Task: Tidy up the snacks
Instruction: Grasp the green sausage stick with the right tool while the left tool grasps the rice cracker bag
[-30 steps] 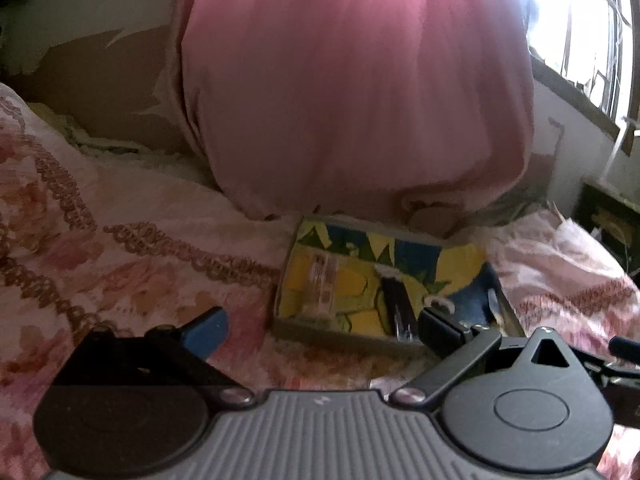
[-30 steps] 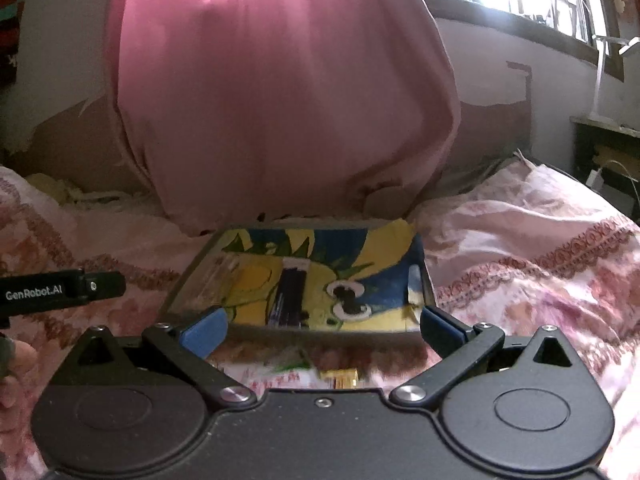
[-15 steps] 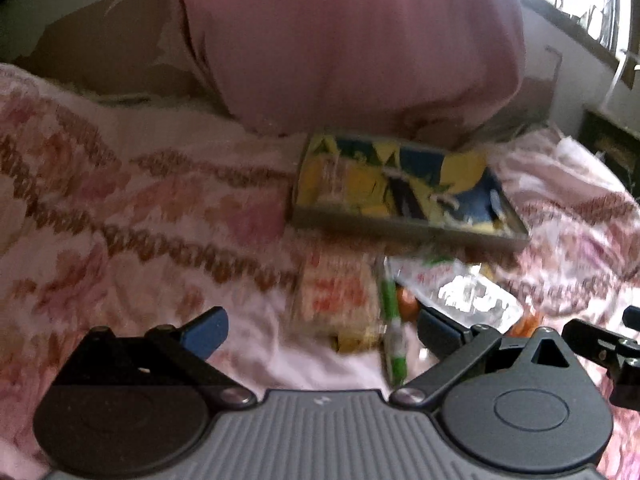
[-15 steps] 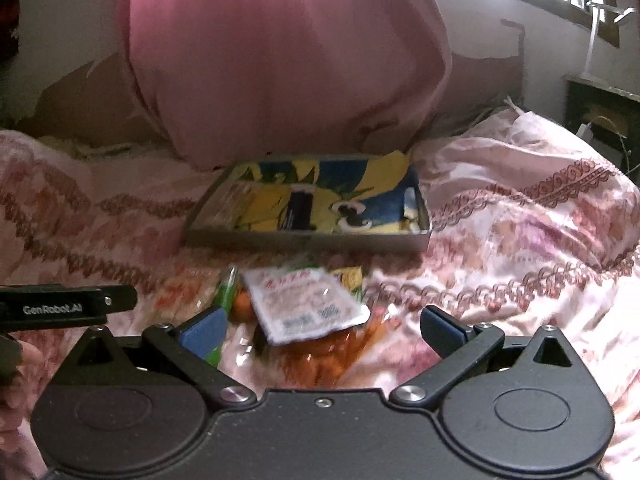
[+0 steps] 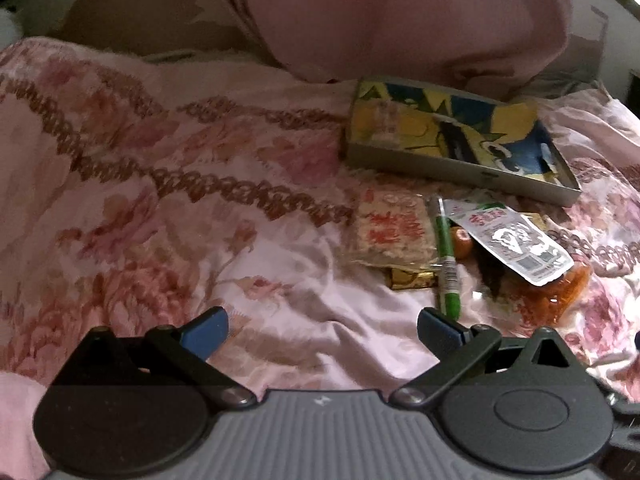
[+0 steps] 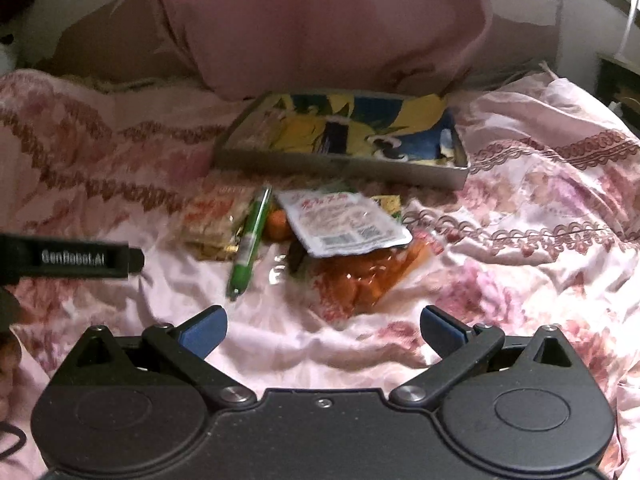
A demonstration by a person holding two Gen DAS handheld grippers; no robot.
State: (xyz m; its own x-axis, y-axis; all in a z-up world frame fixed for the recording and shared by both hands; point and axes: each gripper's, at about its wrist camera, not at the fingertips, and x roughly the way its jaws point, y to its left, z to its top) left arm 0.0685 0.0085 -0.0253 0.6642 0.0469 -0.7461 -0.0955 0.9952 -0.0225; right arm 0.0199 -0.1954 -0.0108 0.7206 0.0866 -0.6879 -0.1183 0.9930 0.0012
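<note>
A pile of snack packets lies on the pink floral bedspread in front of a shallow grey tray (image 5: 448,166) (image 6: 336,166) with a yellow and blue cartoon lining. The pile holds a clear cracker pack with red print (image 5: 390,232) (image 6: 210,220), a green tube (image 5: 446,256) (image 6: 250,246), a white sealed pack (image 5: 516,244) (image 6: 344,224) and an orange bag (image 5: 560,292) (image 6: 360,276). My left gripper (image 5: 322,330) hangs open above bare bedspread, left of the pile. My right gripper (image 6: 322,330) is open just short of the orange bag.
A big pink bundle of cloth (image 6: 320,20) rises behind the tray. The bedspread (image 5: 140,200) spreads wide and rumpled to the left and right (image 6: 540,200). The left gripper's side bar (image 6: 72,258) juts in at the left of the right wrist view.
Both grippers pulled back and tilted down from the tray, so the snack pile in front of it came into view. Both stayed open.
</note>
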